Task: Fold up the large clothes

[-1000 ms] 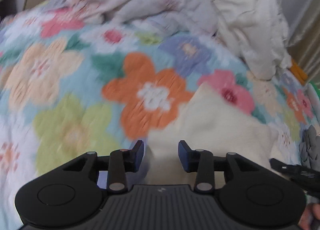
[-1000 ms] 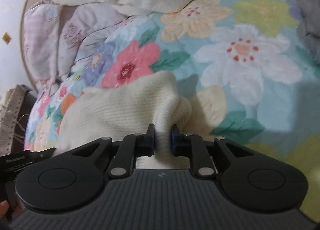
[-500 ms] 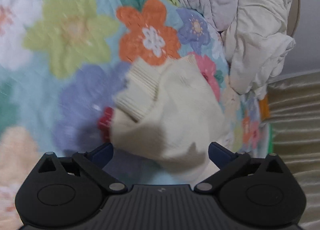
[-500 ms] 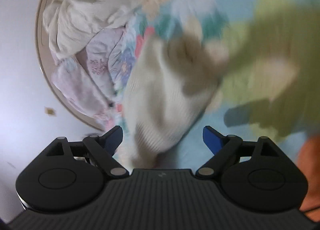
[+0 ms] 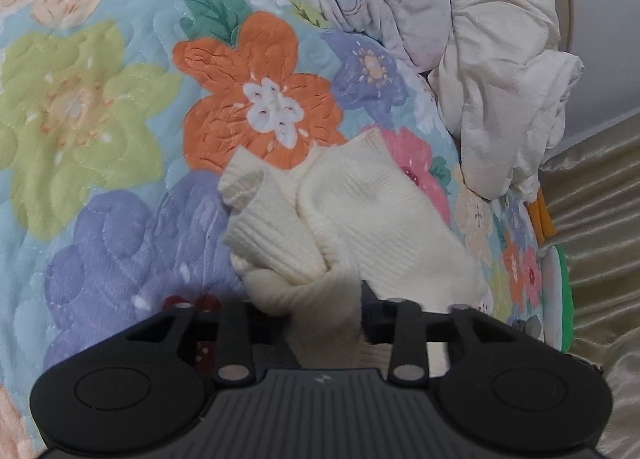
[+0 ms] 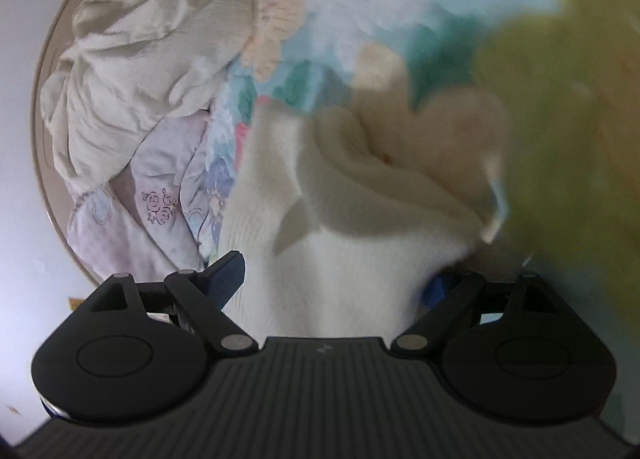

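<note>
On the flowered quilt [image 5: 100, 107] lies the cream knit sweater [image 5: 360, 211], bunched and soft. The left gripper [image 5: 324, 319] pinches a thick fold of it; the right gripper [image 6: 336, 283] stands spread around the cloth. It looks light and floppy, so the ribbed edge seems best to hold.

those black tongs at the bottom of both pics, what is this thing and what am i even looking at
They are two handheld tongs, one in each of a person's hands, each carrying a fisheye camera that looks along its fingers. One picture comes from each. Below lies a flowered quilt on a bed, with crumpled bedding piled at its far end. The left tongs are closed on a bunched cream knit sweater. In the blurrier right view, the right tongs stand open with the same sweater between their fingers.
</note>
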`<state>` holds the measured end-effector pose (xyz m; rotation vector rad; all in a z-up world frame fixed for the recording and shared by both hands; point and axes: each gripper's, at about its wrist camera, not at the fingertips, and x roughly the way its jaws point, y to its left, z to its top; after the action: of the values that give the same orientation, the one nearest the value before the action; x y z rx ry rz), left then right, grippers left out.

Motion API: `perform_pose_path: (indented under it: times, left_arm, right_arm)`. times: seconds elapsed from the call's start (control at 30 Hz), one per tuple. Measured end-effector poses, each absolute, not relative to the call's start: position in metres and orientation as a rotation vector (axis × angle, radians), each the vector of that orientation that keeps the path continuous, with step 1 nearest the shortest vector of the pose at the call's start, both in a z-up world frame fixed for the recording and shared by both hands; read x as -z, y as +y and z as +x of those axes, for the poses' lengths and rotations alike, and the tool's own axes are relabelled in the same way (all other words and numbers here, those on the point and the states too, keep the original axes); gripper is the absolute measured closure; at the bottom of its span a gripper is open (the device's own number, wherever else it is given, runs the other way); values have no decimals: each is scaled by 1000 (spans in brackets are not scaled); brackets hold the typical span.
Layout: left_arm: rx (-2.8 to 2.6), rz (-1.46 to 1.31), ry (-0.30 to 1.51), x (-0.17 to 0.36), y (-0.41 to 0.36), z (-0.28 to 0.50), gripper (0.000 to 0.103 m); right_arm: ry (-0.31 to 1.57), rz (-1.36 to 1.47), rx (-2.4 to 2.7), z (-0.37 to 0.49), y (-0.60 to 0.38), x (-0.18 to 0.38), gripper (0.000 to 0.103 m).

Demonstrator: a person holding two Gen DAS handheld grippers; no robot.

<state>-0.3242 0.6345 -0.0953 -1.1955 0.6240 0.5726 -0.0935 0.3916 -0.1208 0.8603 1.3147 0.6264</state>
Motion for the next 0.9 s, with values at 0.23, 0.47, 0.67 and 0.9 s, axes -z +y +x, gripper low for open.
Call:
perform_pose_path:
  times: [0.23,0.47,0.67,0.9]
  left_arm:
    - [-569,-1133,633,95,638,-322,71]
    - [-554,-841,616,28,594,-285,79]
    - [-439,-676,517,-49,520,-211,79]
    - [-264,-559,485,-83,421,-93,78]
  right_arm:
    - [1245,596,-880,-76,417,98,80]
    - [988,357,-1037,-70,386,10,81]
    - [792,374,-1013,-7,293,-59,81]
    - [672,514,-830,68,163,-63,81]
